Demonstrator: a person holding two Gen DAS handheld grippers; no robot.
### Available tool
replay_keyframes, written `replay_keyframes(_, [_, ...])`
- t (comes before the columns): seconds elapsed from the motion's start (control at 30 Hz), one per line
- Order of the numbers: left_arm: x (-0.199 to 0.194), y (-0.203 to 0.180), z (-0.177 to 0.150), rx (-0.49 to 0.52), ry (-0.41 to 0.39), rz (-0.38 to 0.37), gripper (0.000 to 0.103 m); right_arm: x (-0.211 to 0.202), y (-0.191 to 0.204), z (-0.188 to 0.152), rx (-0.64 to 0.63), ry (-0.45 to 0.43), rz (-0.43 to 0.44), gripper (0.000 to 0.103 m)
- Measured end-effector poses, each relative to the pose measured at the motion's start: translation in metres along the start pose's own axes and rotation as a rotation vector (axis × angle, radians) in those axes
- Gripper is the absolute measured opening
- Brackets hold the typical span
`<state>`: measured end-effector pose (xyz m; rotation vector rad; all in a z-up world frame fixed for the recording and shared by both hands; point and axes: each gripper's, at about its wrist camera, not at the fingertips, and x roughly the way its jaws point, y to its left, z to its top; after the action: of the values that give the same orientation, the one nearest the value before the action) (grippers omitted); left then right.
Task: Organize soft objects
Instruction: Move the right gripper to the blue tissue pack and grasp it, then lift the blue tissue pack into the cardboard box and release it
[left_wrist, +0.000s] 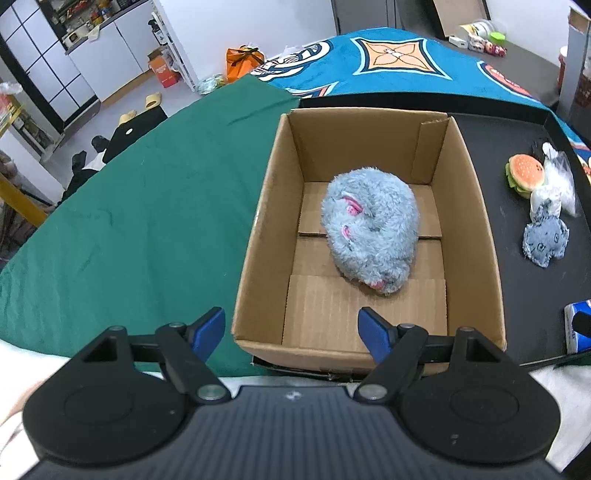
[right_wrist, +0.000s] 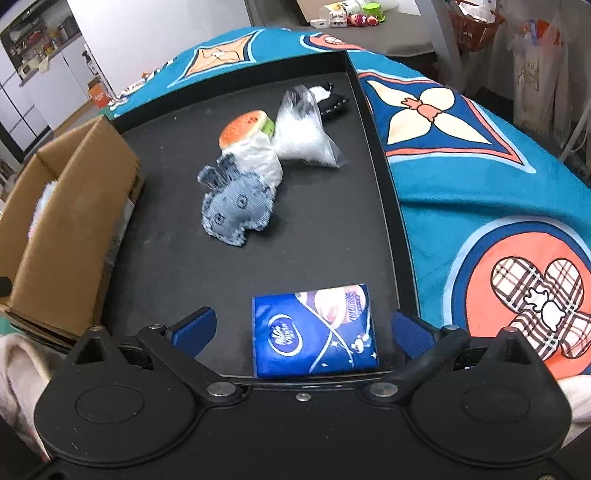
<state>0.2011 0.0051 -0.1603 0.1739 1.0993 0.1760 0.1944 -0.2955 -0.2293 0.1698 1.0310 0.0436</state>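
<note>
Blue-padded fingers of the left gripper (left_wrist: 291, 334) fill the bottom of the left wrist view, spread wide with nothing between them, hanging over the near rim of the cardboard box (left_wrist: 258, 236) in the centre of the frame. Inside the box a fluffy grey plush mouse (left_wrist: 371, 234) lies on the floor flaps, nose toward the lower right. At the right edge a plush burger (left_wrist: 526, 175) and a denim plush (left_wrist: 545, 242) lie on the black tray (left_wrist: 498, 147).

In the right wrist view the right gripper (right_wrist: 303, 328) is likewise wide open and holds nothing; a blue tissue pack (right_wrist: 314, 330) lies flat on the tray between its fingers, the pads clear of it. Above it in the frame, a clear plastic bag (right_wrist: 304, 129) lies beside the denim plush and burger.
</note>
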Motion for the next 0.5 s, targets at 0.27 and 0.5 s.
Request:
replay_keyframes(0.27, [0.001, -0.005, 0.002, 0.02, 0.014, 0.017, 0.078, 0.012, 0.002, -0.005, -0.053, 0.042, -0.031, 0.071])
replay_keyframes(0.5, [0.0, -0.005, 0.004, 0.013, 0.014, 0.017, 0.078, 0.01, 0.003, -0.005, -0.057, 0.043, -0.032, 0.07])
